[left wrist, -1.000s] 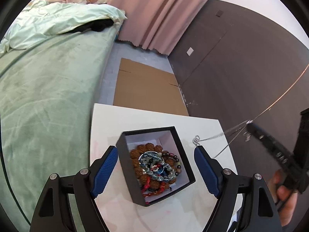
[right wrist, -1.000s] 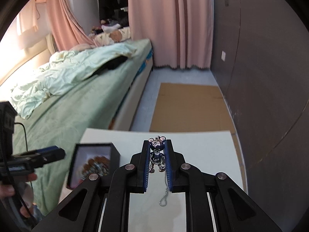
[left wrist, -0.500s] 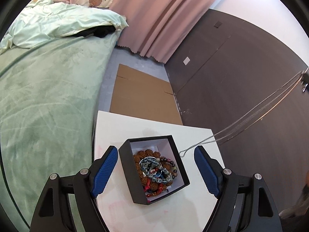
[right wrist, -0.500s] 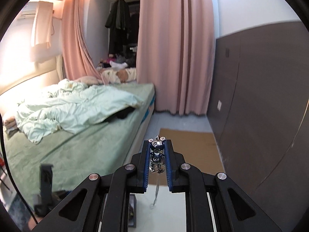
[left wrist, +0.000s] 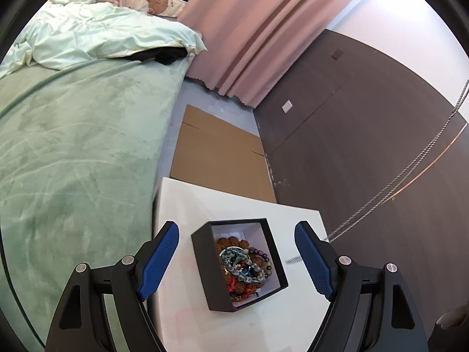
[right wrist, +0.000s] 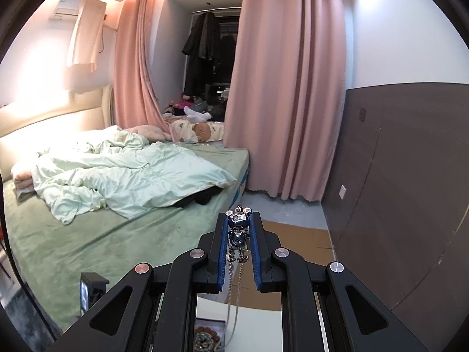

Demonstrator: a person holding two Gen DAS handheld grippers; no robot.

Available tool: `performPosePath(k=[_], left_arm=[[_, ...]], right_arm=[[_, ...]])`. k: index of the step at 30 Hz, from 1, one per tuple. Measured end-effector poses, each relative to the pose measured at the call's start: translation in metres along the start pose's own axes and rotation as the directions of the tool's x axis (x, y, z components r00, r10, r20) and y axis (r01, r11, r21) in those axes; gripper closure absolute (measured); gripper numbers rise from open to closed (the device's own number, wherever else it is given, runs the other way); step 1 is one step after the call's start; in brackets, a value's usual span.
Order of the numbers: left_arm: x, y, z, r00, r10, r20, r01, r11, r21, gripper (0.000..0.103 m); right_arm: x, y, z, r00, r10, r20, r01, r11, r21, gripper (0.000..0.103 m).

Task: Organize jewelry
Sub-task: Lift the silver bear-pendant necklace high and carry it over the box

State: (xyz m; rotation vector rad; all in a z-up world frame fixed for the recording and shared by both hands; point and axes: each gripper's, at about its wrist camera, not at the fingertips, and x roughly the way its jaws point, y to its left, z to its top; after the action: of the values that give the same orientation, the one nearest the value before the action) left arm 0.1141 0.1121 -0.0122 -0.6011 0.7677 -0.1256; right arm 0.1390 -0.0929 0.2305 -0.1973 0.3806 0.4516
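A black jewelry box (left wrist: 239, 264) with a white lining sits on the white table (left wrist: 205, 205). It holds a heap of bead bracelets (left wrist: 243, 264). My left gripper (left wrist: 236, 259) is open, its blue pads on either side of the box and above it. My right gripper (right wrist: 239, 228) is raised high and shut on a silver bear pendant (right wrist: 239, 234). The pendant's silver chain (right wrist: 234, 299) hangs down from it toward the box (right wrist: 209, 334). In the left wrist view the chain (left wrist: 410, 170) runs slantwise from upper right down to the table's right edge.
A bed with a green cover (left wrist: 73, 146) lies left of the table. A flattened cardboard sheet (left wrist: 217, 152) lies on the floor beyond the table. A dark wall panel (left wrist: 366, 117) stands on the right, pink curtains (right wrist: 287, 88) behind.
My right gripper has risen steeply with the pendant, pulling the chain up off the table so it hangs taut. My left gripper has lifted a little above the box.
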Motion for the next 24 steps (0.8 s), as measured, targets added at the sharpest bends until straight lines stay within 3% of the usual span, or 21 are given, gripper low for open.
performPosePath(k=[11,24], left_arm=[[-0.009,0.013,0.007,1.000,0.014,0.021,-0.014,0.999,-0.041,0.022],[-0.006,0.024,0.011,0.999,0.031,0.019,-0.030,0.996,-0.080,0.022]], right_arm=[[0.050,0.025,-0.033,0.995,0.056,-0.085,-0.056,0.998,0.009,0.087],[0.099,0.027,-0.091,0.972,0.114,-0.205,-0.104,0.993,0.057,0.087]])
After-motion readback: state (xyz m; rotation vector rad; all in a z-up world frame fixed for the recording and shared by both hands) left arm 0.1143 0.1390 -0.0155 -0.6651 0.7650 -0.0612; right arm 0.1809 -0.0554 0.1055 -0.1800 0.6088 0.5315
